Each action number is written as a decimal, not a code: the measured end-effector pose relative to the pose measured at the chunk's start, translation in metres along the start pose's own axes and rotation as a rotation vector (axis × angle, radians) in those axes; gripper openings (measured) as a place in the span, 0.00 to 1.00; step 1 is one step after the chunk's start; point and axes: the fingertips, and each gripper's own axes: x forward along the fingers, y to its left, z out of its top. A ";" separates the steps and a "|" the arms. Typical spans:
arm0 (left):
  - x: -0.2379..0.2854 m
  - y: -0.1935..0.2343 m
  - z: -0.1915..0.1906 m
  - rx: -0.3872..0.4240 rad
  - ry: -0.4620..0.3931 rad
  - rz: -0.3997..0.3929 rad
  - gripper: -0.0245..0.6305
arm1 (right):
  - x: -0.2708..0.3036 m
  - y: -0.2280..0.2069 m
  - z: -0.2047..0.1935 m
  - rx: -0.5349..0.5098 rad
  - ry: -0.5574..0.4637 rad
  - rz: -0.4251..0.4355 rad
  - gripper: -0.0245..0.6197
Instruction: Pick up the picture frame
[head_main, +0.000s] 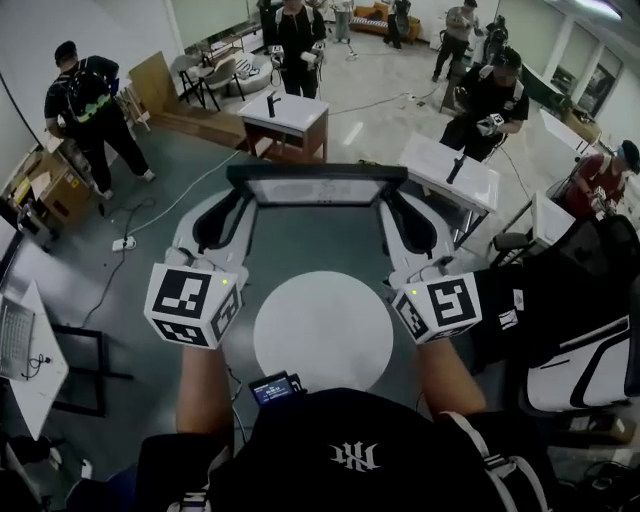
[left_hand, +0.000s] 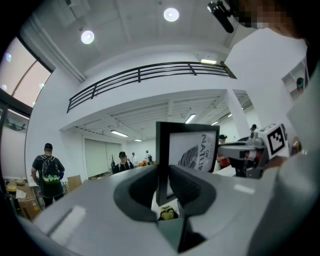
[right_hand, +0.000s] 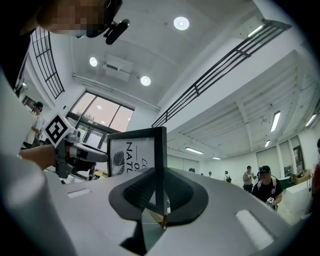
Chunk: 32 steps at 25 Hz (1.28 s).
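— Black rectangular picture frame (head_main: 316, 185): state its position.

— It is in the air, clear of the round white table (head_main: 322, 345) and beyond it from the person. The printed face is turned toward the person.

— State the jaws of the left gripper (head_main: 240, 200).

— Narrow, closed on the frame's left upright rail. In the left gripper view the rail stands between the dark pads (left_hand: 190, 185), and both pads bear on it.

— And the right gripper (head_main: 392, 205)?

— Narrow as well, clamped on the right upright rail. In the right gripper view the thin rail edge sits between the pads (right_hand: 180, 192).

— Which relation governs the next move?

— The long axis of the frame runs side to side, from one gripper to the other. Each rail lies straight ahead of its jaws, and the jaws hold it edge-on. Neither hand is nearer, so the load appears evenly shared.

— Assessment?

— The pick-up looks essentially complete. Any further lift probably requires both hands to travel together and level. If one hand leads, the frame would likely twist on its thin rails and could slip.
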 end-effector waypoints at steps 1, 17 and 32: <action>-0.001 0.000 0.005 0.005 -0.013 0.000 0.15 | 0.000 -0.001 0.006 -0.004 -0.013 -0.001 0.12; -0.022 0.001 0.006 -0.025 -0.046 -0.016 0.15 | -0.018 0.019 0.029 -0.041 -0.041 -0.010 0.10; -0.026 0.023 -0.016 -0.068 -0.054 -0.072 0.15 | -0.010 0.045 0.016 -0.047 0.011 -0.039 0.10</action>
